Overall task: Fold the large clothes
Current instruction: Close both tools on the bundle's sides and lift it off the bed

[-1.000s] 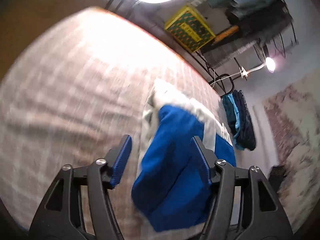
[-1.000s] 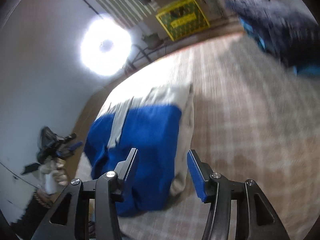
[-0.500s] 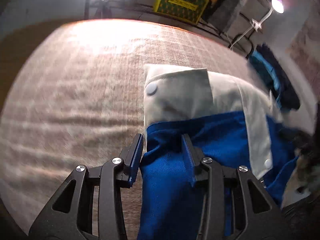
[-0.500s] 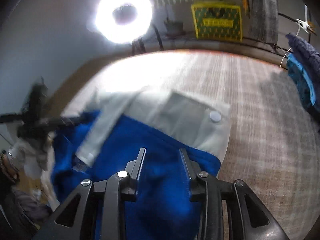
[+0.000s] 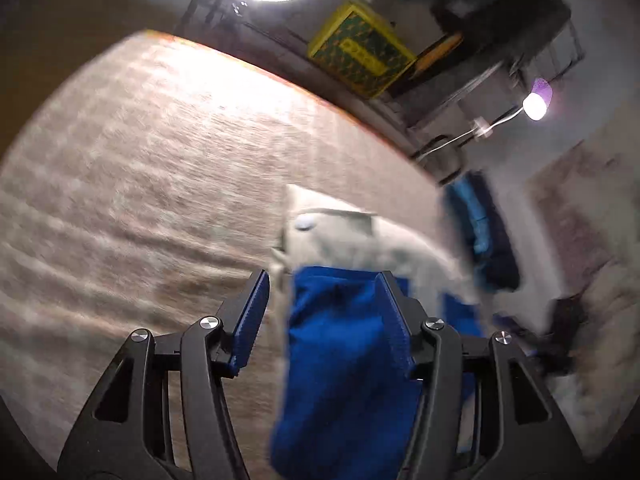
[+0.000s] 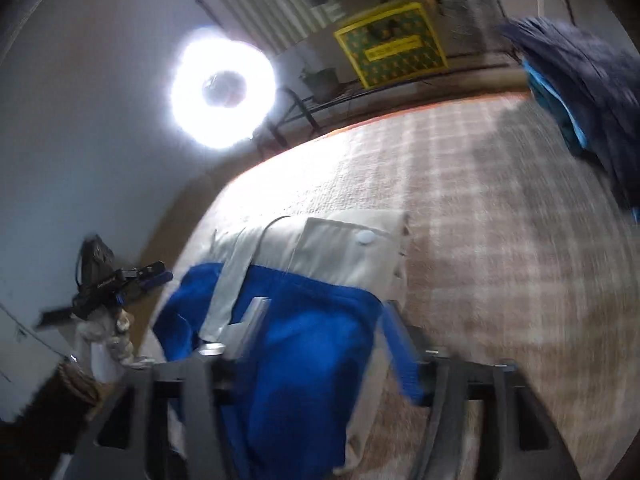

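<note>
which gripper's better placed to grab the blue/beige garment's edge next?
Probably left. The left gripper is open, with the blue and beige folded garment edge between its blue pads. The right gripper, also open, straddles the garment's middle, and its view is motion-blurred.

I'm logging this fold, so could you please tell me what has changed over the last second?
Both jaws narrowed over the blue-and-cream garment, then reopened: left hand-held gripper and right hand-held gripper now stand open. The garment remains folded on the checked cover.
</note>
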Demonstrator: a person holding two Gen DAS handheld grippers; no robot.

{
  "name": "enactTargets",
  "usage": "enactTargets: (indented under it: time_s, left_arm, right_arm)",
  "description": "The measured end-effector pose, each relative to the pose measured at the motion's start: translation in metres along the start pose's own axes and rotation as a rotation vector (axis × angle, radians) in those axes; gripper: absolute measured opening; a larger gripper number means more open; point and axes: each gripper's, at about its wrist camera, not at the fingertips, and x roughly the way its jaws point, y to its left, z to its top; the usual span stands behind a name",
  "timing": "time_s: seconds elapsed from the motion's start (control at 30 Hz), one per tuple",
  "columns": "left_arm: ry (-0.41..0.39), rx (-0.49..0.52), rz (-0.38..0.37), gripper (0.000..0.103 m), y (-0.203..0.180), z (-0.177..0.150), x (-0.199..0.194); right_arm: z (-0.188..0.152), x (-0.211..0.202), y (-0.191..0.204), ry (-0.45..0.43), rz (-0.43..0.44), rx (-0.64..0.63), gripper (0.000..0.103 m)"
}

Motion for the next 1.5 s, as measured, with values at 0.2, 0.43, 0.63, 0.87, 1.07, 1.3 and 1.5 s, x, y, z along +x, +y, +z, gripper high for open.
enactTargets:
  time_s: [0.2,0.43,0.63,0.87,1.07,1.3,1.5]
  left_arm:
    - [0.133,0.148,0.138,0.049,-0.010,-0.030,0.031]
    - [0.188,0.176,0.178,0.051,0.003,-0.049,0.038]
    - [0.101,0.040,0.067,0.060,0.017,-0.019,0.006]
    - [0.140,-0.141,-0.044,0.073,0.040,0.006,0.035]
    - [0.212,-0.222,-0.100,0.073,0.058,0.006,0.063]
    - [0.264,-0.195,-0.156,0.073,0.052,0.005,0.087]
    - [0.279,-0.172,-0.175,0.072,0.037,0.013,0.102]
  right_arm:
    - [-0.035,0.021,0.009,0.134,-0.092,-0.112,0.026]
    - [-0.055,0.040,-0.006,0.239,-0.094,-0.086,0.026]
    - [-0.032,-0.008,-0.009,0.083,0.032,-0.068,0.065]
    - [-0.014,0.012,-0.029,0.053,0.090,0.092,0.084]
    - [-0.014,0.057,-0.045,0.146,0.108,0.153,0.084]
    - [-0.015,0.070,-0.056,0.163,0.197,0.219,0.081]
    - [-0.013,0.085,-0.041,0.174,0.214,0.202,0.074]
